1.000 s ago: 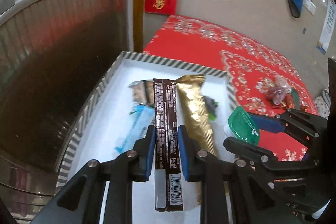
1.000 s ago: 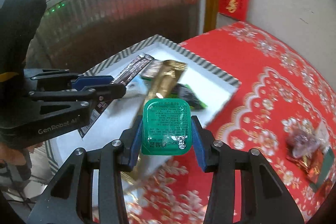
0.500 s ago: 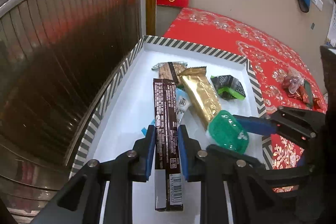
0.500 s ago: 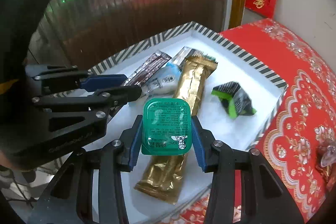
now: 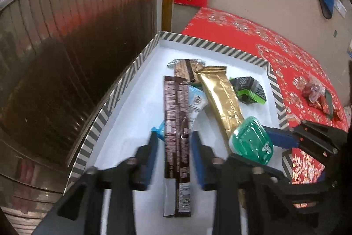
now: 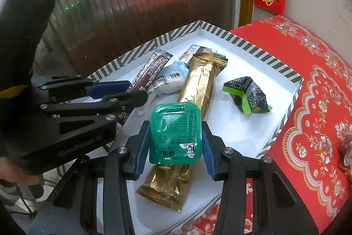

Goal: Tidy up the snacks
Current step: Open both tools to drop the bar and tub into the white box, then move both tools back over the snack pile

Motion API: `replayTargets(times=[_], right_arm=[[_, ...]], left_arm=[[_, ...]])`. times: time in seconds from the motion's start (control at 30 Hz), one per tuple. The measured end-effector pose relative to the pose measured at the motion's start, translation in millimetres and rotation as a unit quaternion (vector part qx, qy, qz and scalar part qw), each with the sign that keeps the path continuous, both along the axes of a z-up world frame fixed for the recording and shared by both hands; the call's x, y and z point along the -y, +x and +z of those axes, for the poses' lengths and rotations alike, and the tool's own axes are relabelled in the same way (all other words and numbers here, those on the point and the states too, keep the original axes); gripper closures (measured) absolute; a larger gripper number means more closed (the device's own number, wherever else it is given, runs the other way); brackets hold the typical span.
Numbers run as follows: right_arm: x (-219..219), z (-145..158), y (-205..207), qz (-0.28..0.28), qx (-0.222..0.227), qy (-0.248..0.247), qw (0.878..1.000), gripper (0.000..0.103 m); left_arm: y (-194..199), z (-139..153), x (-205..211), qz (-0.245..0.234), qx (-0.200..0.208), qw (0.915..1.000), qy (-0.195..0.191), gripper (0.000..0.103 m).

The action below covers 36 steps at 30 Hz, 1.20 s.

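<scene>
Left tongs (image 5: 175, 155) stand spread, pads clear of the brown stick pack (image 5: 176, 124) lying in the striped tray (image 5: 105, 111). Right tongs (image 6: 175, 142) clamp the green jelly cup (image 6: 175, 131) above the gold packet (image 6: 193, 102) in the tray.

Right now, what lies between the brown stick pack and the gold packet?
A white-and-blue packet lies there; both wrist views show it.
</scene>
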State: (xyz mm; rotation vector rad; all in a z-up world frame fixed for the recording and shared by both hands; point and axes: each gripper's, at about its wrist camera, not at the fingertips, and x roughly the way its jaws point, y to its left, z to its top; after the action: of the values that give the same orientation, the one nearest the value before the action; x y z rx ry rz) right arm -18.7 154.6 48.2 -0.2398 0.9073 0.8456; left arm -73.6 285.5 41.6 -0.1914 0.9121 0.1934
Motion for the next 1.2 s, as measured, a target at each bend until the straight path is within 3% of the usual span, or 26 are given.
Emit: replayTargets(times=[0.07,0.4,0.5,0.53,0.67,1.2], right_arm=[[3,3,-2,0.000,0.004,0.006,1.000,0.060],[26,17,-12,-0.025,0.004,0.049,0.998,0.058],[42,21,-13,-0.048,0.004,0.056,0.997,0.042],[47,22,-14,-0.054,0.003,0.059,0.997,0.041],[69,25,-17,-0.069,0.000,0.083,0.994,0.041],[180,25,-26,-0.172,0.012,0.076,0.982,0.041]], left_arm=[[-2,0,-4,0.011,0.006,0.9999,-0.005,0.036],[-10,11,2,0.023,0.034,0.9992,0.002,0.017],[-11,17,12,0.017,0.044,0.9989,0.009,0.014],[-11,19,16,0.015,0.047,0.9987,0.011,0.014],[-10,25,35,0.003,0.056,0.9981,0.023,0.010],[8,32,130,-0.090,0.056,0.9935,0.040,0.010]])
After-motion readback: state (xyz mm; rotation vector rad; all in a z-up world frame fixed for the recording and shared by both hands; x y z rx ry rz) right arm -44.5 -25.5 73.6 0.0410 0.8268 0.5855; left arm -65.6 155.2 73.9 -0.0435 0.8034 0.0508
